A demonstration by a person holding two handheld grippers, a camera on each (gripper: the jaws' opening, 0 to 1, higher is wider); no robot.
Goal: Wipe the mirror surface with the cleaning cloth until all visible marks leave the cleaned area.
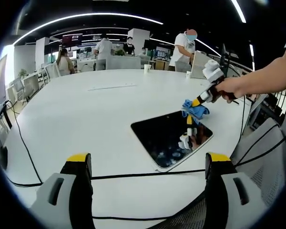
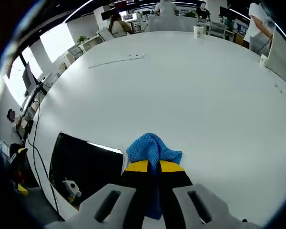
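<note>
Your right claw (image 2: pixel 154 167) is clenched on the blue cleaning cloth (image 2: pixel 152 149) at the mirror's (image 1: pixel 171 138) far edge on the white counter (image 1: pixel 86 114) — ready to wipe — while your left claw (image 1: pixel 148 164) hangs released, clear.

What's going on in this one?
A person is about to wipe a mirror lying flat on a white table. The right gripper has its jaws shut on a blue cloth and holds it at the mirror's far edge, just above the glass. The left gripper is open, holds nothing and hangs back at the near side of the table. Pale smudges show on the mirror's near part, so the cleaning isn't done.
</note>
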